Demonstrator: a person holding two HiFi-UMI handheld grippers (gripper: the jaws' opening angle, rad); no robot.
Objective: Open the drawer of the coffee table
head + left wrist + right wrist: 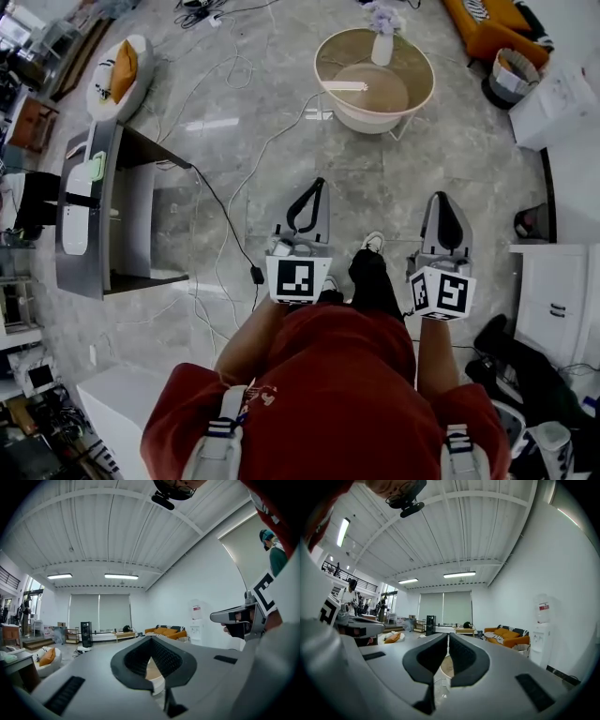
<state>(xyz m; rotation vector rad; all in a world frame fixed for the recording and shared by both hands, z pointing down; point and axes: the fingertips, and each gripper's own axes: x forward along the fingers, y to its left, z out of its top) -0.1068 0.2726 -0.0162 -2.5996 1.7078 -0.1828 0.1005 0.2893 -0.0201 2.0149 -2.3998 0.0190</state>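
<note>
A pale grey marble-look floor (234, 187) fills the head view. A person in a red shirt (328, 394) stands on it, seen from above, holding both tools out level in front. At the left stands a dark grey rectangular desk (89, 225); in the top right corner is an orange upholstered sofa (487, 23). The round coffee table with a glass top and a white base (375, 80) stands straight ahead, well apart from both tools, with bare floor between; its drawer cannot be made out in any view. A round white pouf with an orange cushion (120, 75) sits near the top left. The left gripper (320, 183) points toward the table, its jaw tips pressed together with a small triangular gap behind them, pinching nothing; in the left gripper view the table's tan top shows through that gap. The right gripper (442, 197), beside the left, has its jaws pressed together along a thin slit and is also empty. A white vase of pale flowers (382, 42) stands at the table's far edge; a thin black cable (225, 220) trails over the floor from the desk.
</note>
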